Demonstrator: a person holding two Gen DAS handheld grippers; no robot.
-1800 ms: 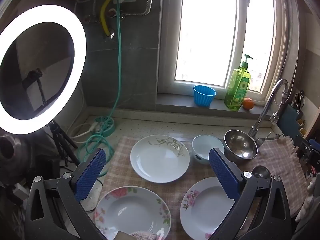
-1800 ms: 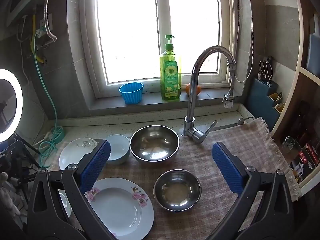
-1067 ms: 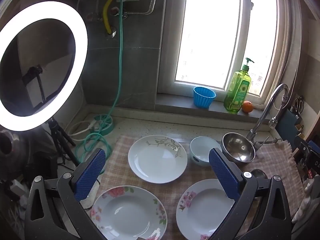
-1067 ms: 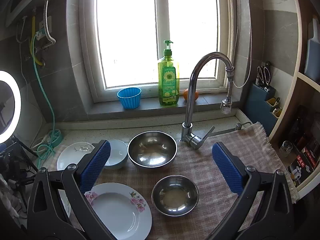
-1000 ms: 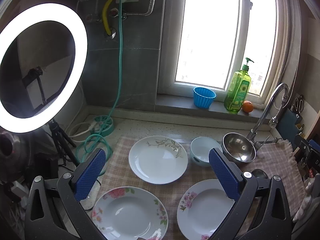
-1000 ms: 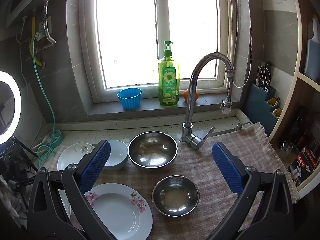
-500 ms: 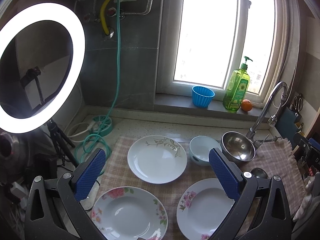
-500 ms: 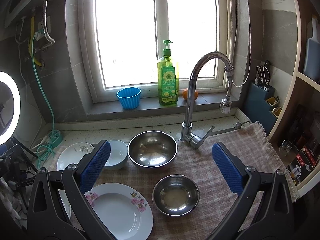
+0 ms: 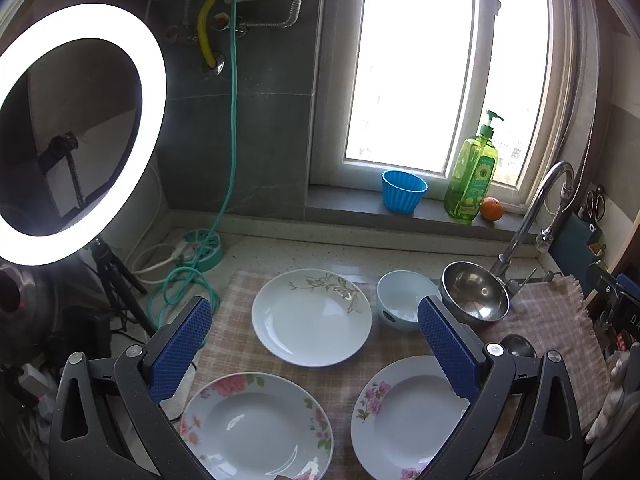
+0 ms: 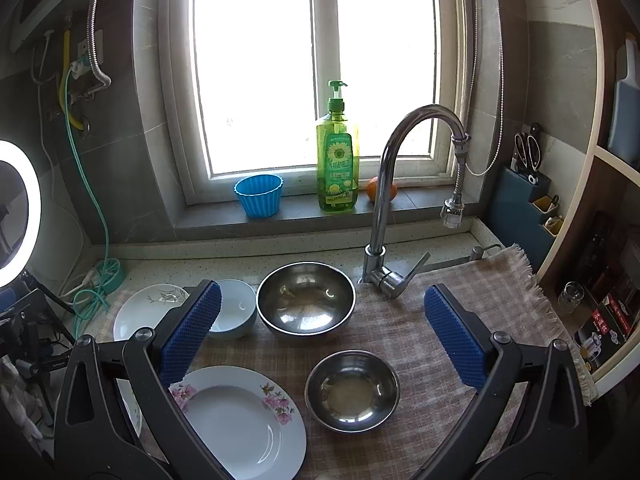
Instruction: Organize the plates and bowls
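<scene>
On a checked cloth (image 9: 236, 344) lie a white plate with a leaf pattern (image 9: 311, 317), a pink-flowered plate at the near left (image 9: 256, 426) and a second flowered plate at the near right (image 9: 404, 412). A white bowl (image 9: 402, 300) and a large steel bowl (image 9: 476, 294) stand behind. My left gripper (image 9: 314, 346) is open and empty, held above the plates. My right gripper (image 10: 320, 332) is open and empty above a small steel bowl (image 10: 352, 390), with the large steel bowl (image 10: 306, 300), the white bowl (image 10: 236, 308) and a flowered plate (image 10: 240, 420) in view.
A curved tap (image 10: 400, 184) rises behind the bowls. On the window sill stand a blue cup (image 10: 259, 194), a green soap bottle (image 10: 337, 160) and an orange (image 10: 373, 189). A lit ring light (image 9: 80, 128) and green cable (image 9: 188, 280) are at the left. Shelves (image 10: 600, 280) are at the right.
Both grippers have drifted slightly back and up from the counter; the dishes have not moved and both jaws stay open.
</scene>
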